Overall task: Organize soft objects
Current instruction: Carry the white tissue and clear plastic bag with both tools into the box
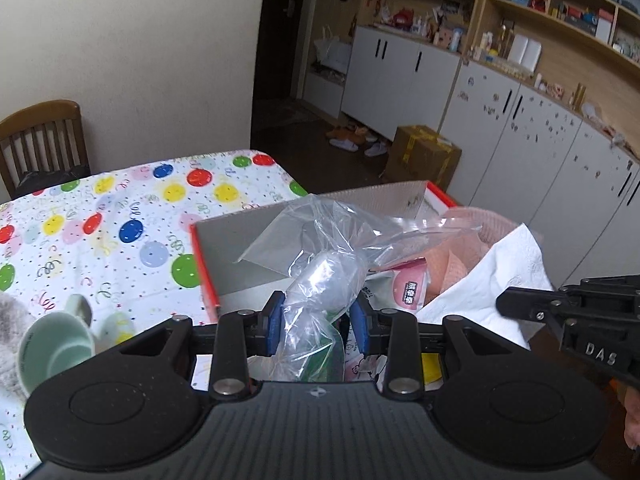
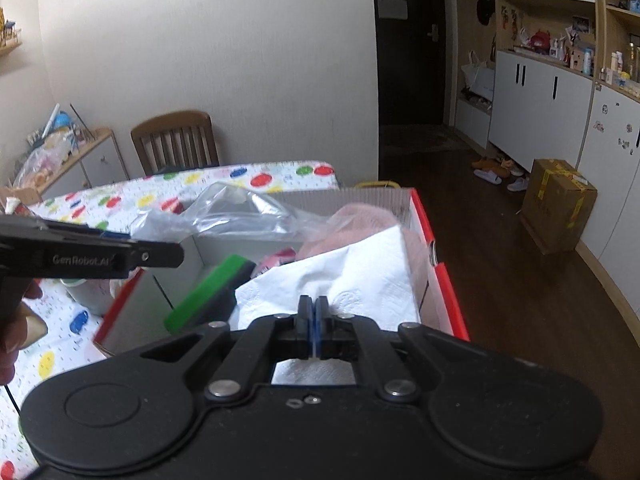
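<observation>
- Where the left gripper [image 1: 316,320] reaches over the box, a crumpled clear plastic bag [image 1: 320,276] sits between its blue pads [image 1: 276,318]; the left pad touches the film, the right pad stands just beside it, and the jaws are partly apart around the bag
- The bag's bunched middle rises from between the fingers and its loose upper end fans out over the box interior
- The right gripper [image 2: 311,312] has its jaws pressed together on the near edge of a white paper napkin [image 2: 352,280], a thin strip of it showing between the pads
- In the left wrist view the right gripper [image 1: 560,312] enters from the right edge, over the napkin [image 1: 500,280]
- The red-rimmed cardboard box [image 1: 204,264] stands on a table covered with a balloon-print tablecloth [image 1: 120,208]
- Inside the box: a pink knitted cloth [image 2: 360,220] at the far right, the napkin draped over it, a pink-and-white packet [image 1: 408,288] near the middle, and a green sponge with a dark underside [image 2: 212,292] tilted toward the left side
- The box's left portion shows bare grey floor and wall
- Outside the box, on the tablecloth to the left, a pale green mug [image 1: 60,344] lies on its side, its mouth toward the camera
- A wooden chair [image 2: 176,140] stands behind the table against the wall
</observation>
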`<state>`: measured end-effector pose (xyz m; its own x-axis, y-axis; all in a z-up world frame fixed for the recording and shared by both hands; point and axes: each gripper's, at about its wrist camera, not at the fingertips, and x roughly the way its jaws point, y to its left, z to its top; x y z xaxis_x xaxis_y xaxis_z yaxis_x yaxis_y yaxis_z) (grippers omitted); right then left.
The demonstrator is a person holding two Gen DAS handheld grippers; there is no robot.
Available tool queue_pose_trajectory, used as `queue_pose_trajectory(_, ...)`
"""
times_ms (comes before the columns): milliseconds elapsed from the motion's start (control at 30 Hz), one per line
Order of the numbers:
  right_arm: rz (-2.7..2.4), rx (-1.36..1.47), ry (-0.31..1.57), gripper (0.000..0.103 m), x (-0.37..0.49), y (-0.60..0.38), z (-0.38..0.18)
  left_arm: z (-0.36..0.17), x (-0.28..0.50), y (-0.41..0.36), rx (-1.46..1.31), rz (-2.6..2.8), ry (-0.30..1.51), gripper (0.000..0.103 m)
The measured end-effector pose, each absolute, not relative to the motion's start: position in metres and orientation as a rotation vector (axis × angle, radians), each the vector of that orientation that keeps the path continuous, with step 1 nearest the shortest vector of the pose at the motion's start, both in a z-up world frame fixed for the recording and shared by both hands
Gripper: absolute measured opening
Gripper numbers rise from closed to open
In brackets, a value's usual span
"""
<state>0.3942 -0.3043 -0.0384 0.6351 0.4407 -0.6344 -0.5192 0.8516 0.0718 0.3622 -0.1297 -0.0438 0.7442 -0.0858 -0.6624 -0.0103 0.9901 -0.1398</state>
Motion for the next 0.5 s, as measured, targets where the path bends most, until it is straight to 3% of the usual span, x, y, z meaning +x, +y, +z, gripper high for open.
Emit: queue_pose_trajectory(500,0.593,-0.153,0.788,0.001,0.415,-0.301,-0.054,-0.073,0.398,-0.155,-0.054,-0.052,0.862,0.034)
